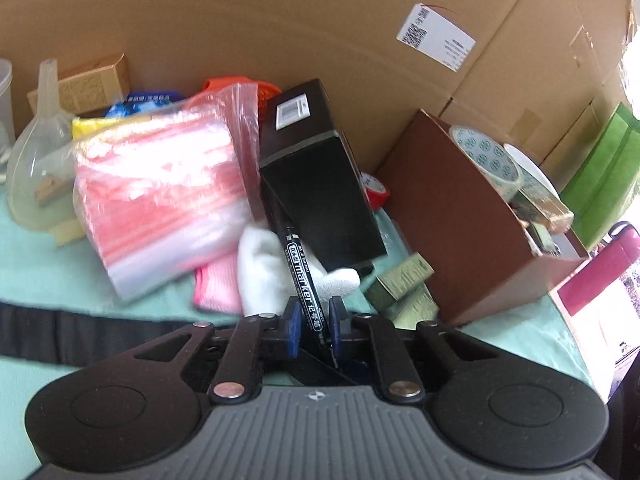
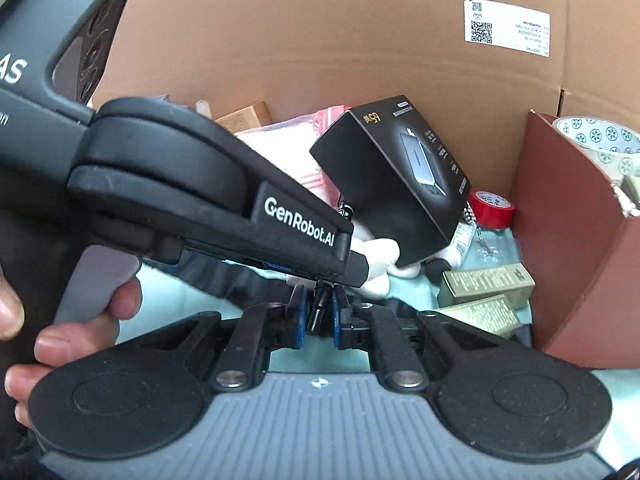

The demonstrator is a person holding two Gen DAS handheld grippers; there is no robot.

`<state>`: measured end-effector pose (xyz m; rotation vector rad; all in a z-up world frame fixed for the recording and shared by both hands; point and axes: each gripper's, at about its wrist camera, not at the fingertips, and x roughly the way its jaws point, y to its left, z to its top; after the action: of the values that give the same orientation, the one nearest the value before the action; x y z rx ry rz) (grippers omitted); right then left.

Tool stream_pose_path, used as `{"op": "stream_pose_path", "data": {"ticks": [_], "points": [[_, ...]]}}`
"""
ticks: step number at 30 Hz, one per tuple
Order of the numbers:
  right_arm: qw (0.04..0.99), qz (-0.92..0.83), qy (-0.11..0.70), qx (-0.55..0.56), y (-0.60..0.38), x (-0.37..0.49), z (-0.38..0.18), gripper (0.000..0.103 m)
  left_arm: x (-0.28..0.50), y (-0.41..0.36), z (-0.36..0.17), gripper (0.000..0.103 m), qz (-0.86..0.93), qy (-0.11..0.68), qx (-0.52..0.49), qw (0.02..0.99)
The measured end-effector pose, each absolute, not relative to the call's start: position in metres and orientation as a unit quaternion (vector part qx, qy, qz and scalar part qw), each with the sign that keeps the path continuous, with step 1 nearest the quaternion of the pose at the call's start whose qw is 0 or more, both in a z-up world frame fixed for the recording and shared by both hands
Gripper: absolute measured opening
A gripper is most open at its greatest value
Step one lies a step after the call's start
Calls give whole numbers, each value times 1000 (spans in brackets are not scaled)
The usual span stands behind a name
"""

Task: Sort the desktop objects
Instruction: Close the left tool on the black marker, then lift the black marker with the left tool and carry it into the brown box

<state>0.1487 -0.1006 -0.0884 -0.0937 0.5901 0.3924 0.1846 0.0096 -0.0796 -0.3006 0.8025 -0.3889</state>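
Observation:
A black marker (image 1: 301, 276) with white lettering lies between the blue pads of my left gripper (image 1: 314, 320), which is shut on it. Its far end runs up under a tilted black carton (image 1: 320, 184). In the right wrist view my right gripper (image 2: 318, 314) is shut on the marker's near end (image 2: 317, 308), a short black stub. The left tool's housing (image 2: 240, 200) crosses that view from the upper left and ends just above the stub. A hand (image 2: 80, 332) holds the left tool's grey trigger.
A pack of zip bags (image 1: 160, 192), a white cloth (image 1: 262, 268), a clear funnel (image 1: 36, 160), olive cartons (image 2: 488, 284) and red tape (image 2: 491, 208) crowd the teal tabletop (image 1: 40, 264). A brown box (image 1: 460, 232) holds a patterned tape roll (image 1: 486, 160). A cardboard wall (image 1: 280, 20) stands behind.

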Motion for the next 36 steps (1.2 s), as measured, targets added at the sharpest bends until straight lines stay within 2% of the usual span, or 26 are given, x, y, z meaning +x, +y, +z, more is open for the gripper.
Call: {"op": "stream_pose_path", "data": {"ticks": [9, 14, 19, 30, 36], "points": [[924, 214, 311, -56, -114, 98, -88, 10, 149, -3, -84, 15, -185, 405, -145, 883], [924, 215, 313, -52, -116, 97, -87, 9, 168, -1, -85, 22, -157, 408, -165, 884], [923, 217, 315, -49, -115, 98, -88, 10, 172, -3, -87, 13, -154, 411, -154, 885], [924, 218, 313, -38, -120, 105, -91, 9, 159, -8, -82, 12, -151, 404, -144, 891], [932, 214, 291, -25, -132, 88, -80, 8, 140, -18, -59, 11, -162, 376, -143, 901]]}}
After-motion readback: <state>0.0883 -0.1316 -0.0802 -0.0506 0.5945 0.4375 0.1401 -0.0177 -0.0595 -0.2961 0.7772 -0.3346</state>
